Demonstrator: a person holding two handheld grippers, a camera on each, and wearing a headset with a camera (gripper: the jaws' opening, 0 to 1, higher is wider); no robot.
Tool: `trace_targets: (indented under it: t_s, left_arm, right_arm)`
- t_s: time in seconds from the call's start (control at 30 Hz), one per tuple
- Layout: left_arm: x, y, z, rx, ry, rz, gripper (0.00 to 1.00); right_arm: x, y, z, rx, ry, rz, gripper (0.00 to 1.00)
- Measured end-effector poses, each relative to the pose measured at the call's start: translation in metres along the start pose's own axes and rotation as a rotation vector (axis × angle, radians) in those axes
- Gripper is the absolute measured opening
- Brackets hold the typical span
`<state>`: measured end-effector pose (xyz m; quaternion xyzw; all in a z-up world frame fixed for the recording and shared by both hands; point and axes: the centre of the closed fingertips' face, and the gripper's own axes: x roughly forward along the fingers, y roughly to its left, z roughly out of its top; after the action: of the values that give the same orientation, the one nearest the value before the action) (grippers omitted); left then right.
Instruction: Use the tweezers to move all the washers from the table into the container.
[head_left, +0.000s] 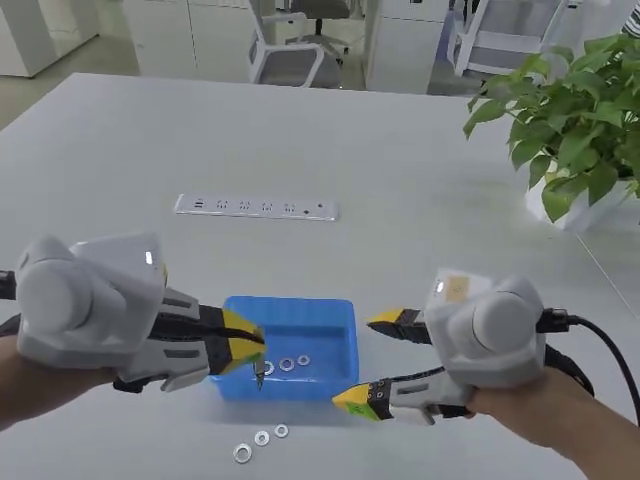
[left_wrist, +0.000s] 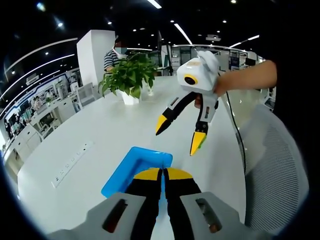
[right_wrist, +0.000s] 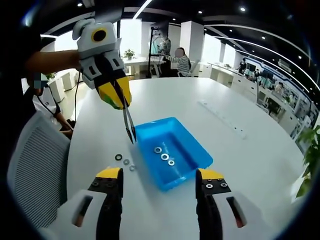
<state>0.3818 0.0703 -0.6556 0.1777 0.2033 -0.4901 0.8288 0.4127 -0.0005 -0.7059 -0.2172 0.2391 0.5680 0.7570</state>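
Washers on the table (right_wrist: 126, 161) number three, in a short row just beside the wall of the blue container (right_wrist: 176, 135) that is nearest me. Three washers in the container (right_wrist: 164, 156) lie in a diagonal line on its floor. My left gripper (head_left: 250, 340) has its jaws pressed together on the tweezers (right_wrist: 128, 123), which hang points-down. The points sit at the container's corner, between the two groups of washers. I cannot tell whether they are over the rim or just within it. Whether anything is pinched between the points is too small to make out. My right gripper (right_wrist: 160, 175) has its jaws spread wide with nothing in them. It is raised off the white table (head_left: 400, 170) at the container's other end. In the left gripper view my own jaws hide the tweezers and cut off the container's near end.
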Motion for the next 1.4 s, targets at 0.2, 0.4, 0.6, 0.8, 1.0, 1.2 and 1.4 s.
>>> trace_targets:
  t_s: [0.2,0.4,0.6,0.8,1.0,1.2,1.4]
  left_arm:
    - [-0.003,-0.006,-0.007,-0.005,0.004,-0.006,0.06]
    - [-0.005,-0.012,-0.013,-0.012,0.004,-0.010,0.06]
    - [-0.004,-0.021,-0.018,-0.017,-0.002,-0.023,0.06]
    - [-0.001,-0.030,-0.025,-0.029,0.006,-0.039,0.06]
    - [0.001,-0.034,-0.032,-0.044,0.011,-0.041,0.06]
    - [0.002,-0.037,-0.037,-0.047,0.026,-0.044,0.06]
    - [0.005,-0.040,-0.043,-0.055,0.038,-0.051,0.06]
  right_arm:
    - [-0.005,0.002,-0.005,0.017,0.005,-0.012,0.62]
    - [-0.008,0.003,-0.007,0.028,0.007,-0.021,0.63]
    - [-0.012,0.005,-0.008,0.032,0.003,-0.032,0.66]
    - [-0.014,0.012,-0.015,0.040,0.015,-0.033,0.66]
    - [-0.016,0.014,-0.015,0.046,0.006,-0.039,0.66]
    - [-0.017,0.018,-0.015,0.049,0.002,-0.039,0.66]
    - [-0.018,0.021,-0.019,0.052,0.011,-0.037,0.66]
